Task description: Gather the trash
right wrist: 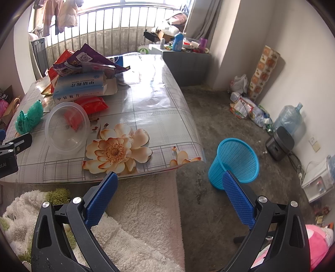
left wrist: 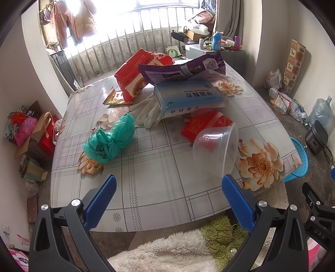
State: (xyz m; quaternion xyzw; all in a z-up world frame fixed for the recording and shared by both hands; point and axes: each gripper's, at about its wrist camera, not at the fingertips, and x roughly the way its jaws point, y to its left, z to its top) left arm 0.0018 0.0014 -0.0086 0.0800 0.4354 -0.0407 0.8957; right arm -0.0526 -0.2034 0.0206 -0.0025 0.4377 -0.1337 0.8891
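Tablecloth (left wrist: 150, 177): pale grey check with peach-and-cream flowers
Crumpled plastic bag (left wrist: 111, 140): teal green
Bowl (left wrist: 217, 144): clear plastic — red showing through it
Medicine box (left wrist: 188, 98): light blue and white, dark blue lettering
Snack bag (left wrist: 182, 69): purple, with a white code square
Large packet (left wrist: 136, 73): red and white
Glove (left wrist: 146, 113): off-white
Basket (right wrist: 236, 161): bright blue mesh
Gripper pads (left wrist: 100, 200): blue, ribbed — on black arms

Background, right wrist view: water jug (right wrist: 290, 117) and dark appliance (right wrist: 279, 143) at right by wall, patterned roll (right wrist: 264, 72) upright in corner, blue bottle (right wrist: 178, 42) on cabinet (right wrist: 186, 62) upper centre, clothes (right wrist: 60, 16) hanging upper left, fleece blanket (right wrist: 134, 211) lower left.
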